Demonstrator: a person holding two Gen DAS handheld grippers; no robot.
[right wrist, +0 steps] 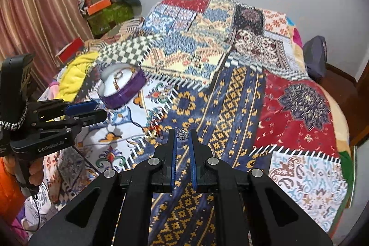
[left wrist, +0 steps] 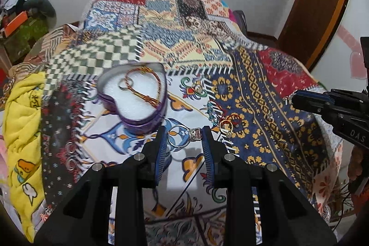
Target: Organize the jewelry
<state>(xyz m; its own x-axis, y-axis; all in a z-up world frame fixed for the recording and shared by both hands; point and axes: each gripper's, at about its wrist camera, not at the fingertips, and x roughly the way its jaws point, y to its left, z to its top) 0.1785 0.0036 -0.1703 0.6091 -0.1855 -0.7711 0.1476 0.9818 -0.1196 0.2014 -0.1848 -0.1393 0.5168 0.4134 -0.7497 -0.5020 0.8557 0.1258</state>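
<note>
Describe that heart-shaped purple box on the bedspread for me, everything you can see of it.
The heart-shaped box is a shallow, lidless tin with shiny purple ribbed walls and a white padded lining. It sits flat on the patchwork bedspread, beyond the left tool, which does not touch it. Inside lie a red-and-gold braided cord bracelet and a small silver ring. The right wrist view shows it blurred.
</note>
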